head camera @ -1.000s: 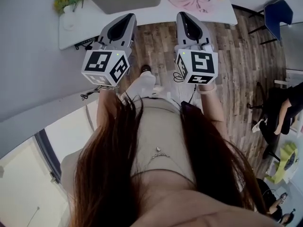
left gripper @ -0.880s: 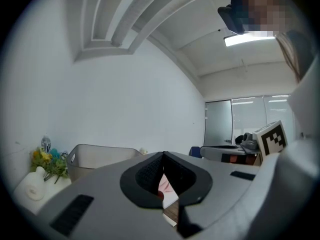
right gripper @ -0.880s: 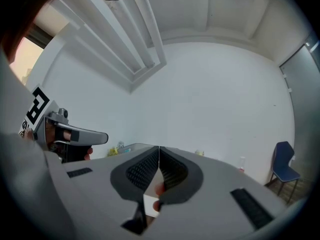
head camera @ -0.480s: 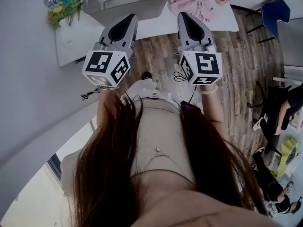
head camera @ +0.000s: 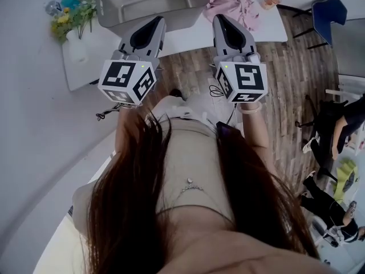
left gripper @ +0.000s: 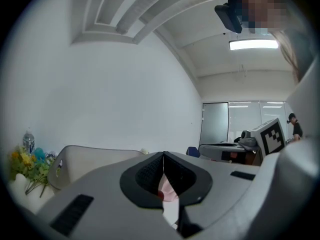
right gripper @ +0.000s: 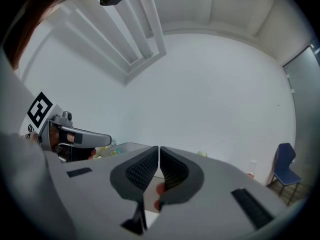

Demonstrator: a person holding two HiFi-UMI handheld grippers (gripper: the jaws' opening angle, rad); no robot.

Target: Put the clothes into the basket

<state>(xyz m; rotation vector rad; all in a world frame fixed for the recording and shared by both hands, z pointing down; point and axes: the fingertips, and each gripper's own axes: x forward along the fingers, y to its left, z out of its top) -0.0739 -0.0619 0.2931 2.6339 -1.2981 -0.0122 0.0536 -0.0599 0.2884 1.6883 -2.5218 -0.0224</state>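
A heap of pink clothes (head camera: 231, 1) lies on the white table (head camera: 185, 36), to the right of a grey basket (head camera: 148, 1). Both grippers are held level in front of the person and point at the table's near edge. My left gripper (head camera: 157, 20) has its tip just before the basket's front wall; its jaws are shut with nothing in them. My right gripper (head camera: 219, 19) points at the near edge of the pink clothes, shut and empty. In the left gripper view the shut tip (left gripper: 163, 154) has the basket (left gripper: 90, 159) to its left. The right gripper's tip (right gripper: 159, 149) is likewise closed.
A white vase of flowers (head camera: 74, 21) stands at the table's left end, and a small orange item (head camera: 268, 1) lies right of the clothes. A blue chair (head camera: 333, 13) stands far right. A seated person (head camera: 342, 130) is at the right, over the wooden floor.
The table, basket and clothes have come nearer and lower in the head view as the person moves toward them. Both grippers stay shut and side by side.
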